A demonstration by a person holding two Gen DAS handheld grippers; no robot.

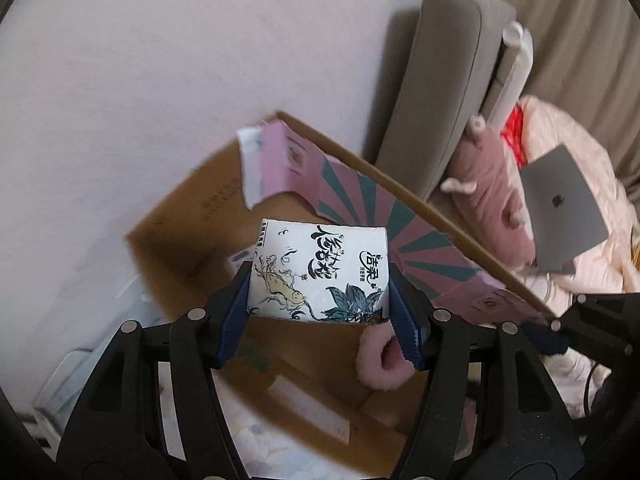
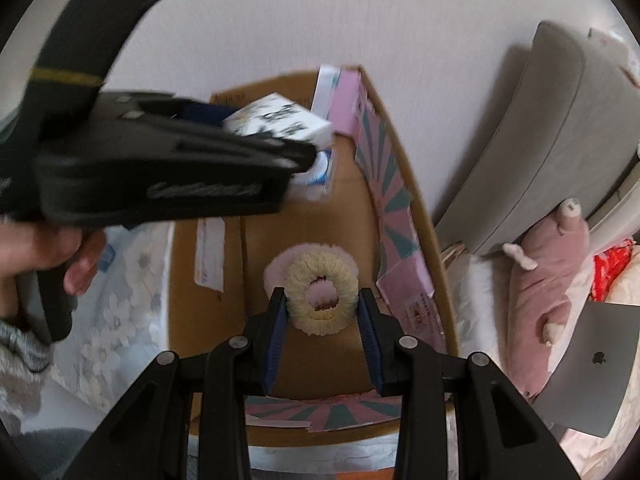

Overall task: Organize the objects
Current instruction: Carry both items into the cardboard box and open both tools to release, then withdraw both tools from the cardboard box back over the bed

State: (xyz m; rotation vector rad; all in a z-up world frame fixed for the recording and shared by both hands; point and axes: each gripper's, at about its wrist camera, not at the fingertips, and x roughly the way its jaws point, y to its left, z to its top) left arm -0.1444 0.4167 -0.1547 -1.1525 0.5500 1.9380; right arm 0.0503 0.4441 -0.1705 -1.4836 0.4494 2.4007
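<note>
Two full grippers: tissue pack [image 1: 320, 272], scrunchie [image 2: 323, 297].

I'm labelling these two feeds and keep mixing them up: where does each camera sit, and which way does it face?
Left wrist: on the left gripper, facing steeply down into the cardboard box; its fingers clamp a tissue pack.
Right wrist: on the right gripper, facing steeply down into the same box; its fingers pinch a fluffy ring; the person's left hand shows.
Shared: box, tissue pack, pink plush toy, laptop.
</note>
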